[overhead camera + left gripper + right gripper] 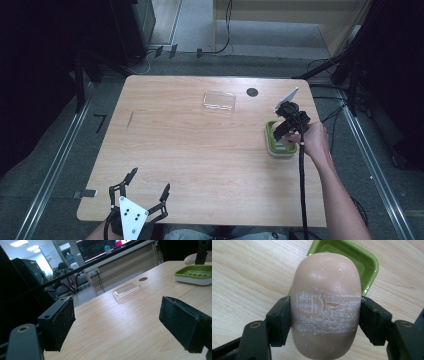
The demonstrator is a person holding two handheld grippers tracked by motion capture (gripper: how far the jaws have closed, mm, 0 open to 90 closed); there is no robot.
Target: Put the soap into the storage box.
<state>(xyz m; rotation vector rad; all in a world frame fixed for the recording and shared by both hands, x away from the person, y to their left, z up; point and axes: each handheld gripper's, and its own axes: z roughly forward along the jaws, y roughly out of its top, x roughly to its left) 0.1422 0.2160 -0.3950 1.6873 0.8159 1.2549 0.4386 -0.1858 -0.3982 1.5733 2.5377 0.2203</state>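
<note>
Both jaws of my right gripper (325,322) clamp the soap (325,312) by its sides, holding it just above the green dish (364,262) at the table's (200,150) right edge. Left gripper (148,189) rests at the near edge, jaws wide apart, nothing between them. Clear lid (127,291) lies far side, apart from dish.

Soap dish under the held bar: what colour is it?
The soap dish is lime green inside with a white base, clearest in the left gripper view.
</note>
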